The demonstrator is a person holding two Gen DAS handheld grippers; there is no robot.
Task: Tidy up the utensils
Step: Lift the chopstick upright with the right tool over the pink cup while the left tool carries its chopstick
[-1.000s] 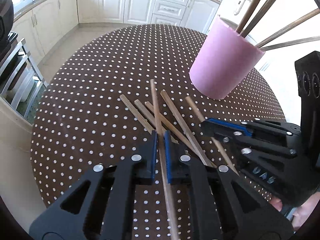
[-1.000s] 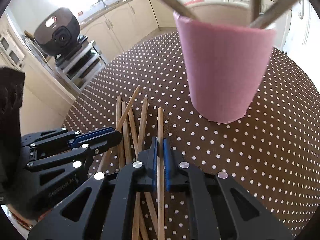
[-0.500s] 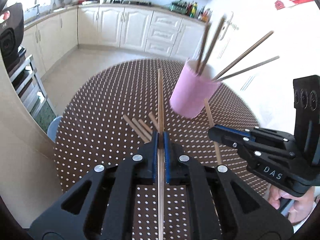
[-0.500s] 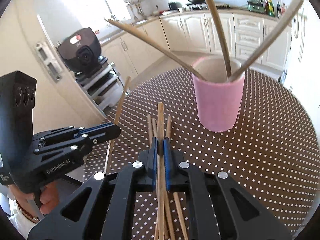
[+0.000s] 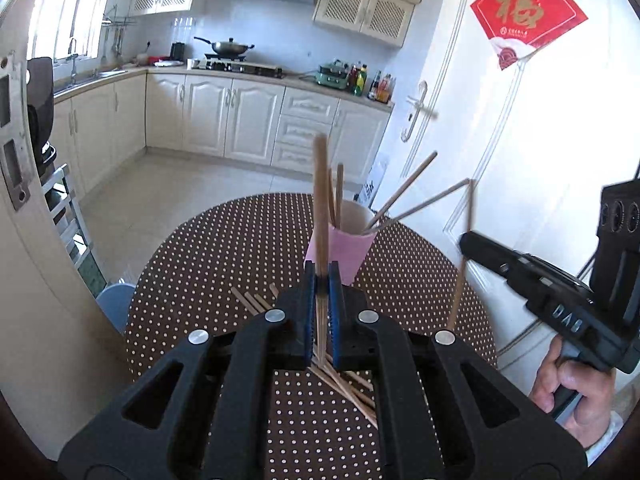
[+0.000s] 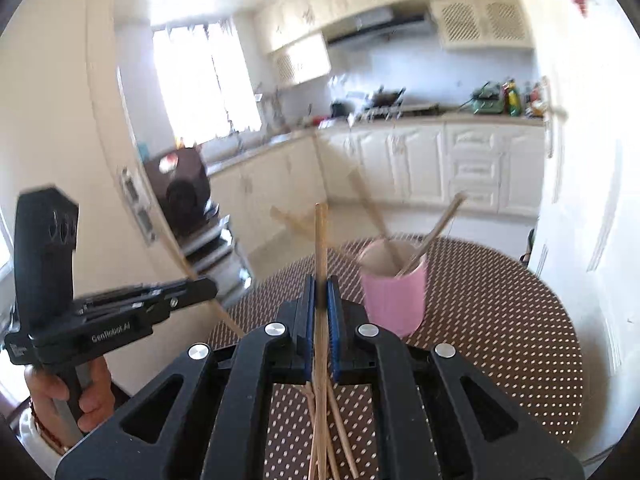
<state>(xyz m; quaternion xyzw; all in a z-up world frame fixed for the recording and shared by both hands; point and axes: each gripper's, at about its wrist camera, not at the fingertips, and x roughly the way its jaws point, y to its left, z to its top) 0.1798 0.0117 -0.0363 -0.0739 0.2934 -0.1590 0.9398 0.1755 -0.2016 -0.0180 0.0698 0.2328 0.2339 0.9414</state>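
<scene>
A round worktop (image 5: pixel 224 264) covered in brown white-dotted cloth is seen; a pink cup (image 5: pixel 340 250) and loose chopsticks (image 5: pixel 344 384) are carried on it.

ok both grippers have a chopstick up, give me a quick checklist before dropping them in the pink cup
1. Left gripper shut on its wooden chopstick: ok.
2. Right gripper shut on its wooden chopstick: ok.
3. Pink cylindrical cup upright on the brown polka-dot table: ok.
4. Room in the cup beside the chopsticks already inside: ok, looks open.
5. Held tips above the cup mouth: not ok, both are off to its side.
6. Loose chopsticks left on the table: not ok, several remain.
</scene>
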